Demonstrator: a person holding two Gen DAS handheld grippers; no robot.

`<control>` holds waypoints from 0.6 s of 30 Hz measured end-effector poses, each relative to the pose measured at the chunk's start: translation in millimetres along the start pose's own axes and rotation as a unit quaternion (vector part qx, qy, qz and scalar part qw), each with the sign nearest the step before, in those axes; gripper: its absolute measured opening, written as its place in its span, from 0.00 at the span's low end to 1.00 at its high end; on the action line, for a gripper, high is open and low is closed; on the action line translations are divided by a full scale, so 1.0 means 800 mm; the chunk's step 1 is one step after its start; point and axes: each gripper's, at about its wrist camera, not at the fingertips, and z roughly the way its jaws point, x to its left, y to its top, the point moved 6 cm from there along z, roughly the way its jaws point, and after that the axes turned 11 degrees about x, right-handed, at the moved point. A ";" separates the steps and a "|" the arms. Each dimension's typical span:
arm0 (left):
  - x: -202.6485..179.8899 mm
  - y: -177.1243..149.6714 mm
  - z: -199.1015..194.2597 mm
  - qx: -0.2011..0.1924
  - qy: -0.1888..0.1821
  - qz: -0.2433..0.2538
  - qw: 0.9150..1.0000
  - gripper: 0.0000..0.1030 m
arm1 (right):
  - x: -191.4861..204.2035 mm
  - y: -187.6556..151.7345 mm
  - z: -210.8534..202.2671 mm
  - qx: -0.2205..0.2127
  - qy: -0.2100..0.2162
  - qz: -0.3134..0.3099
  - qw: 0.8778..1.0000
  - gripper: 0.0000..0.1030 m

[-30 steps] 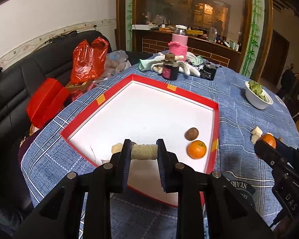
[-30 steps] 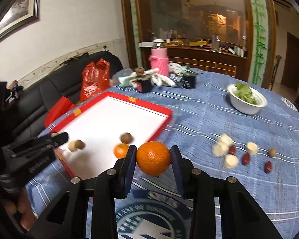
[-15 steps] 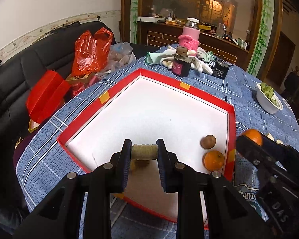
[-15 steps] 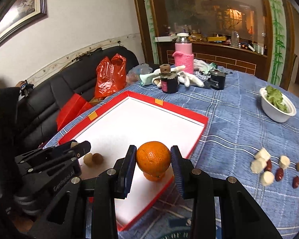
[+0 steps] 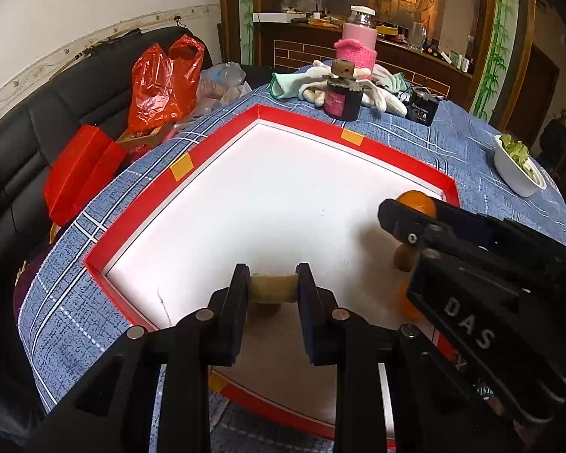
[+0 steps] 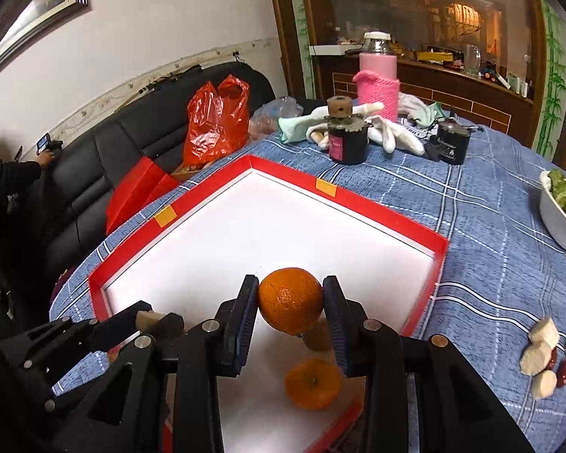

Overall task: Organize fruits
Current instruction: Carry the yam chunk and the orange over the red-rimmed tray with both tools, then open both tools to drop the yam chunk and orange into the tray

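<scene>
My left gripper (image 5: 272,283) is shut on a pale beige cylindrical fruit piece (image 5: 273,290), low over the near corner of the red-rimmed white tray (image 5: 222,136). A brownish piece (image 5: 266,308) lies on the tray just beneath it. My right gripper (image 6: 290,290) is shut on an orange (image 6: 290,302) and hangs above the tray's near right part. Under it on the tray floor lie a brown round fruit (image 6: 317,338) and a second orange (image 6: 313,383). In the left wrist view a finger (image 5: 452,222) of the right gripper crosses the right side and partly hides those fruits.
White fruit chunks (image 6: 543,343) and red dates (image 6: 564,368) lie loose on the blue checked cloth right of the tray. A white bowl of greens (image 6: 562,226) stands far right. A dark jar (image 6: 347,143), pink bottle (image 6: 379,79) and gloves stand behind the tray. Red bags (image 6: 215,120) sit on the black sofa.
My right gripper carried the orange left from over the cloth to above the tray, over the brown fruit and the other orange. My left gripper sank slightly toward the tray, still gripping the pale piece.
</scene>
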 end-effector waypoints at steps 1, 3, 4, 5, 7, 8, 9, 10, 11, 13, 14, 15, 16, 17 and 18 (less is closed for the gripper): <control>0.000 0.000 0.001 0.001 0.001 0.000 1.000 0.22 | 0.001 0.000 0.002 0.002 0.001 0.000 1.000 0.34; 0.002 0.000 0.003 0.002 0.003 -0.001 1.000 0.22 | 0.000 0.001 0.009 0.006 0.001 -0.002 1.000 0.34; 0.004 -0.001 0.003 0.000 0.006 -0.002 1.000 0.22 | -0.001 0.002 0.011 0.007 0.001 -0.001 1.000 0.34; 0.004 0.000 0.003 0.000 0.006 -0.003 1.000 0.22 | -0.001 0.003 0.014 0.008 0.000 0.000 1.000 0.34; 0.006 0.000 0.003 0.001 0.003 -0.008 1.000 0.22 | -0.002 0.006 0.019 0.011 0.001 0.000 1.000 0.34; 0.007 0.000 0.003 0.002 0.002 -0.010 1.000 0.22 | -0.002 0.007 0.021 0.013 0.000 -0.001 1.000 0.34; 0.007 0.000 0.003 0.002 0.002 -0.010 1.000 0.22 | -0.001 0.008 0.024 0.014 0.000 -0.002 1.000 0.34; 0.007 0.000 0.003 0.002 0.002 -0.010 1.000 0.22 | 0.000 0.009 0.025 0.015 0.000 -0.003 1.000 0.34; 0.007 0.000 0.002 0.001 0.000 -0.011 1.000 0.22 | 0.001 0.009 0.026 0.015 0.000 -0.003 1.000 0.34; 0.008 0.001 0.000 -0.001 -0.003 -0.013 1.000 0.22 | 0.003 0.010 0.026 0.014 0.001 -0.003 1.000 0.34; 0.007 0.002 -0.002 -0.004 -0.003 -0.013 1.000 0.22 | 0.003 0.011 0.027 0.014 0.001 -0.002 1.000 0.34; 0.007 0.004 -0.005 -0.008 -0.004 -0.012 1.000 0.22 | 0.004 0.011 0.027 0.014 0.000 -0.002 1.000 0.34; 0.006 0.005 -0.008 -0.011 -0.005 -0.010 1.000 0.22 | 0.004 0.013 0.028 0.014 0.000 -0.002 1.000 0.34; 0.004 0.005 -0.010 -0.013 -0.006 -0.008 1.000 0.22 | 0.004 0.013 0.028 0.013 -0.001 -0.002 1.000 0.34; 0.002 0.006 -0.011 -0.013 -0.007 -0.007 1.000 0.22 | 0.004 0.014 0.027 0.012 -0.002 -0.002 1.000 0.34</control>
